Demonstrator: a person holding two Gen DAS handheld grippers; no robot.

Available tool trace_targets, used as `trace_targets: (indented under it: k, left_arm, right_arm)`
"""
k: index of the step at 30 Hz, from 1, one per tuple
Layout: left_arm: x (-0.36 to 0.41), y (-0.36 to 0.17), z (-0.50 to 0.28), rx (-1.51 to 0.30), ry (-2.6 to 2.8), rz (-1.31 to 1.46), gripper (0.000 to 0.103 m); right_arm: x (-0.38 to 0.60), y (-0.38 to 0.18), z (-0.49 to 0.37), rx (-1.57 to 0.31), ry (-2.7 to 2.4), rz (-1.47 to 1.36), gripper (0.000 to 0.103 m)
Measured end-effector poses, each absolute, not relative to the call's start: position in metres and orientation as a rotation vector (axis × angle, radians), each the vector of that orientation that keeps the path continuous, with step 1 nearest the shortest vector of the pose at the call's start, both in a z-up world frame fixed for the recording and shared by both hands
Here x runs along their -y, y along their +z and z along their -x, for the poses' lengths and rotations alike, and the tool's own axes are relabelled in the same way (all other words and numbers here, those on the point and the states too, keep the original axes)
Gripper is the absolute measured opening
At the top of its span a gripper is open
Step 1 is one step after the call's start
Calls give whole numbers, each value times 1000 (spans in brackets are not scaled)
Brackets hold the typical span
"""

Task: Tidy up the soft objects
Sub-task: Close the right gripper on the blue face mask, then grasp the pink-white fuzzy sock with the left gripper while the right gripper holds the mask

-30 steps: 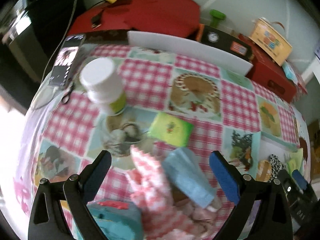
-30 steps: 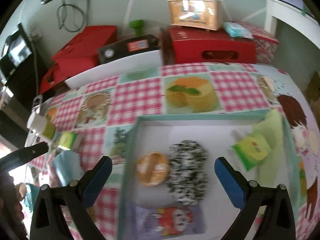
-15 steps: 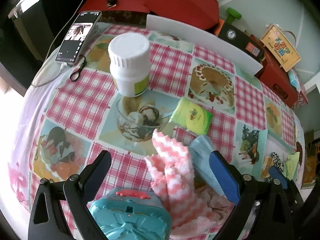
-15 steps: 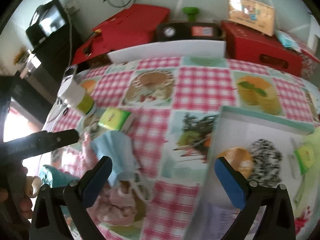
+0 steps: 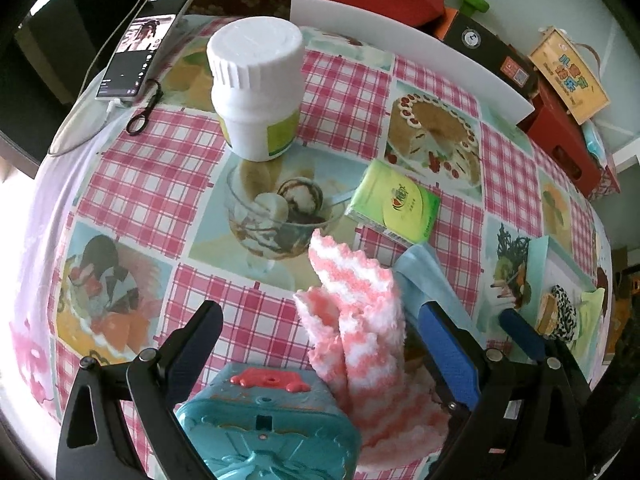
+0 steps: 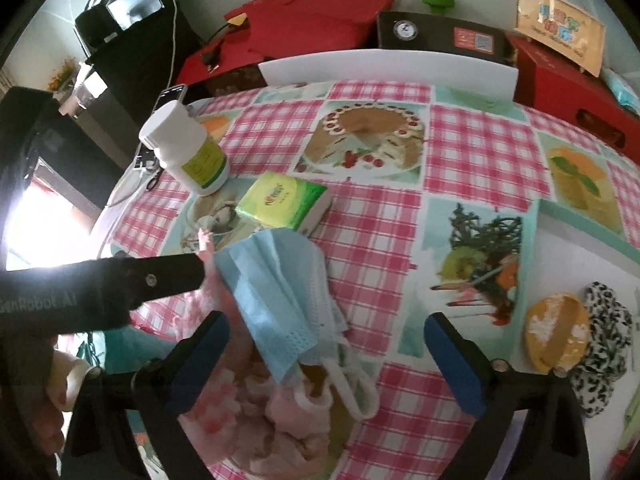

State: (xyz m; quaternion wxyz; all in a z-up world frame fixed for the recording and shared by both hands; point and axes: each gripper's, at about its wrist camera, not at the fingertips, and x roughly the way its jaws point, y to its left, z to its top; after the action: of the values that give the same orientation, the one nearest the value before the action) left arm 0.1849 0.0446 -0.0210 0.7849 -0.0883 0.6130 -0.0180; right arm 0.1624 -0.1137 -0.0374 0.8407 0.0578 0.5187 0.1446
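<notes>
Right-wrist view: I've swung right gripper off the tray, spread jaws just narrowing over crumpled blue paper mask (next pick, probably).

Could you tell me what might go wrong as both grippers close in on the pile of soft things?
1. The right gripper hangs open over the blue face mask, whose ear loops trail across the pink cloth; it may lift both together.
2. The left gripper brackets the pink striped sock close beside the right one; they could collide.
3. The white bottle stands nearby and could be knocked over.
</notes>
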Motion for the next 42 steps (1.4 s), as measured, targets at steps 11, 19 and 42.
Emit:
trace_targets:
  k: [11,19,42]
  left_arm:
    - [-48,-25,-186,-1329,-34,198,98]
    - [-44,-27,-188,-1333,-37,183,98]
    - [-20,-29,-195,-1329,-71,53,92]
  right_arm:
    - [103,-50,-167,-1104,344,-146,80]
    - [102,-50,-168,-1099,366,-162,65]
    - [132,-52,-168,-1096,330,-235,22]
